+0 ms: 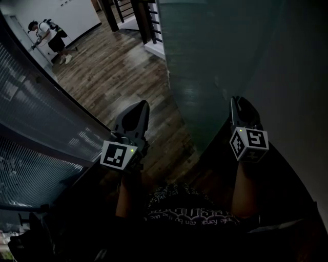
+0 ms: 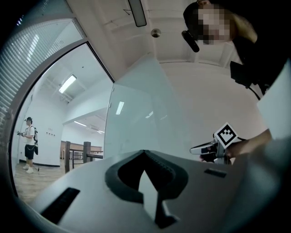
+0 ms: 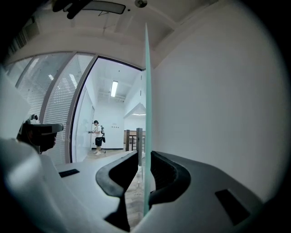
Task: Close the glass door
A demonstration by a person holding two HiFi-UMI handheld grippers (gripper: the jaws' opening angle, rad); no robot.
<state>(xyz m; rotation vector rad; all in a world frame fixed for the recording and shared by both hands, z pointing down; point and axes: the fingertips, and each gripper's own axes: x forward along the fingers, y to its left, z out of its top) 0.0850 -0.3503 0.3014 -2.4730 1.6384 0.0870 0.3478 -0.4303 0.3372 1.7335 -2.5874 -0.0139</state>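
Note:
The frosted glass door (image 1: 205, 61) stands on edge ahead of me, swung open near the white wall (image 1: 300, 61). My right gripper (image 1: 238, 105) is at its free edge. In the right gripper view that door edge (image 3: 146, 91) runs upright between the jaws of the right gripper (image 3: 144, 157). The right jaw lies against the glass and a thin gap shows on the left side. My left gripper (image 1: 137, 110) hovers left of the door over the floor. Its jaw tips meet, holding nothing (image 2: 144, 154). The door pane (image 2: 136, 123) also fills the middle of the left gripper view.
A curved glass wall with blinds (image 1: 31, 102) runs along the left. Wood floor (image 1: 118, 66) stretches ahead to dark railing posts (image 1: 138, 15). A person (image 1: 48, 36) stands far off by a white wall.

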